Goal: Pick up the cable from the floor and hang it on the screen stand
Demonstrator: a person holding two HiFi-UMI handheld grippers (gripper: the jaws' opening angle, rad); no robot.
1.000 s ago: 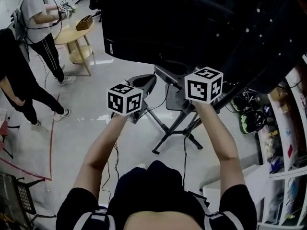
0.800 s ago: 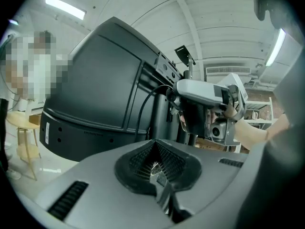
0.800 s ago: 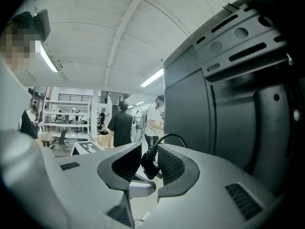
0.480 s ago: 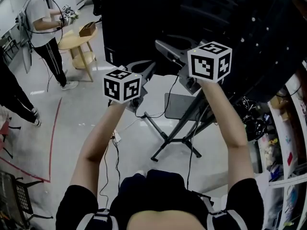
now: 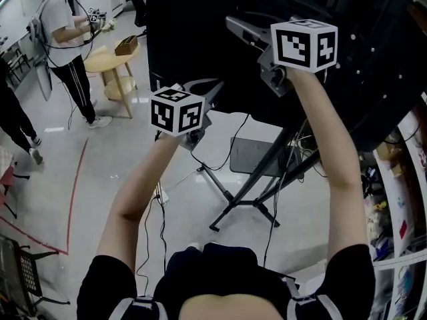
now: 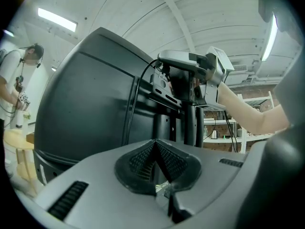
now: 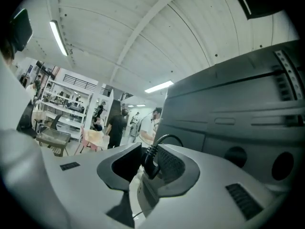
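The black cable [image 5: 233,145] sags between my two grippers and trails down to the floor. My right gripper [image 5: 233,25] is raised high against the back of the big black screen [image 5: 200,32]. In the right gripper view this gripper [image 7: 145,163] is shut on the cable's thick black end [image 7: 151,162], beside the screen's grey back panel [image 7: 248,113]. My left gripper [image 5: 215,89] is lower and to the left. In the left gripper view its pads [image 6: 143,159] meet, and the cable [image 6: 135,104] climbs from under them to the right gripper [image 6: 190,73]. The stand's column [image 6: 190,123] rises behind.
The stand's slanted post and splayed feet [image 5: 257,179] are below my arms. A round wooden table [image 5: 110,62] and a person in a white shirt [image 5: 63,25] are at the far left. Cluttered shelves [image 5: 400,205] line the right side. Red tape [image 5: 77,172] marks the floor.
Both grippers have risen, the right one much more, from below the screen's edge to high on its back. The cable has been drawn up with them.
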